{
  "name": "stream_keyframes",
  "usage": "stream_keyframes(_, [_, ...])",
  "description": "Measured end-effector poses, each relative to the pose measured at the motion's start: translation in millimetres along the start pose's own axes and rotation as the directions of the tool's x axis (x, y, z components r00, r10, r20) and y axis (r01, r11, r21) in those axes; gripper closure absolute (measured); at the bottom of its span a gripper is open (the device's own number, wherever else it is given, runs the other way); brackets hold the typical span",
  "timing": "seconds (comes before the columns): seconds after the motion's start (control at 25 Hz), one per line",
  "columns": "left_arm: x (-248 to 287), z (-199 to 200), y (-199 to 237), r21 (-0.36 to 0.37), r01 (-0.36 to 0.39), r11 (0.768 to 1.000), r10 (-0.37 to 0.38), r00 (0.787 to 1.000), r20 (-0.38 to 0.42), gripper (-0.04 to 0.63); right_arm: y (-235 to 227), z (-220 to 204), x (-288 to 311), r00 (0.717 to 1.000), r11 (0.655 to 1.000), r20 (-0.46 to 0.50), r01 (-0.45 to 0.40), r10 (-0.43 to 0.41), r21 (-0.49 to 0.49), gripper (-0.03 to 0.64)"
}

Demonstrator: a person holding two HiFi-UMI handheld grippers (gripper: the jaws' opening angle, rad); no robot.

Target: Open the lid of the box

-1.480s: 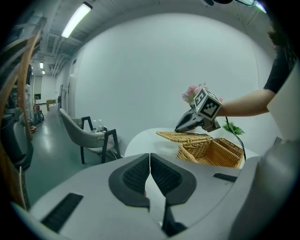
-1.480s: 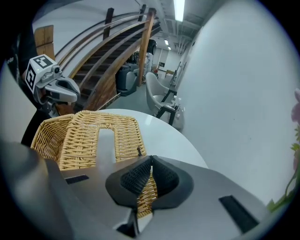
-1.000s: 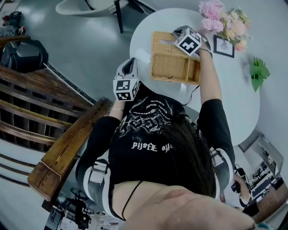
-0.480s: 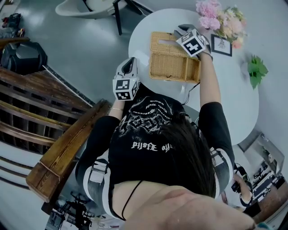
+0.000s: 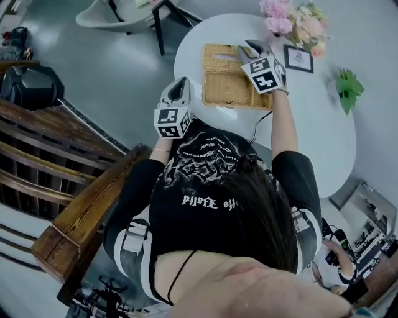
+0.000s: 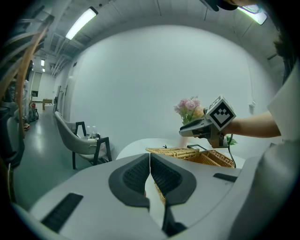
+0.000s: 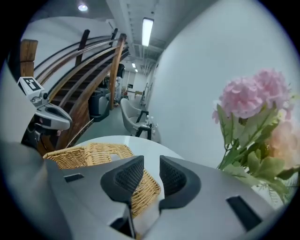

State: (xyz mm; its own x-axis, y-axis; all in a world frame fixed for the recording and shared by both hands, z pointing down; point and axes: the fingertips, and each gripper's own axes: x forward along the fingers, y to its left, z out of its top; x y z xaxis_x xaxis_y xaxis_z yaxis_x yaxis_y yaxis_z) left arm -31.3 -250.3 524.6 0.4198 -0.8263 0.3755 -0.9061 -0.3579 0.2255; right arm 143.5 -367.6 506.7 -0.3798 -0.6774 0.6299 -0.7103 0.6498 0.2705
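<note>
A wicker box [image 5: 233, 92] stands on the round white table [image 5: 311, 124] with its lid [image 5: 219, 57] swung back and lying flat behind it. My right gripper [image 5: 250, 46] hovers above the lid's right end. Its jaws have just opened and stand open, with nothing between them, over the lid [image 7: 105, 152]. My left gripper [image 5: 181, 82] hangs off the table's near left edge, apart from the box. Its pads [image 6: 161, 176] are shut together and hold nothing. From there I see the box [image 6: 216, 158] and the right gripper [image 6: 190, 132] beyond.
Pink flowers [image 5: 289, 22], a small framed picture [image 5: 298, 58] and a green plant [image 5: 347, 87] stand on the table's far right. A dark cable [image 5: 258, 127] trails off the box's near side. A chair [image 5: 124, 9] stands behind the table and a wooden stair railing [image 5: 81, 211] runs at the left.
The right gripper, which was down at the lid's right end, has risen off it. The left gripper has risen slightly.
</note>
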Motion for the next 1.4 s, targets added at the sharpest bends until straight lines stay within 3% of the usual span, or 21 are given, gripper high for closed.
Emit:
stream_keyframes(0.28, [-14.1,9.9,-12.1,0.007,0.038,0.999,-0.038,0.999,0.038,0.571,8.1,10.1,-42.4,0.99,0.992,0.093,0.101,-0.108,0.077,0.489])
stream_keyframes(0.52, [-19.6,24.3,-25.9,0.0,0.078,0.997,-0.078,0.993,0.091,0.571,11.2,5.1,-66.2,0.959,0.963,0.146,0.223,-0.244,0.15,0.505])
stream_keyframes(1.12, [-26.2,21.7,-40.4,0.042,0.103,0.994,-0.107,0.99,0.09,0.571,58.8,-29.7,-104.3,0.925,0.902,0.184,0.255,-0.332,0.348,0.511])
stream_keyframes(1.4, [-27.8,14.4,-46.5,0.045,0.111,0.993,-0.114,0.991,0.074,0.571,75.4,-42.1,-109.9,0.925,0.889,0.171,0.255,-0.339,0.379,0.529])
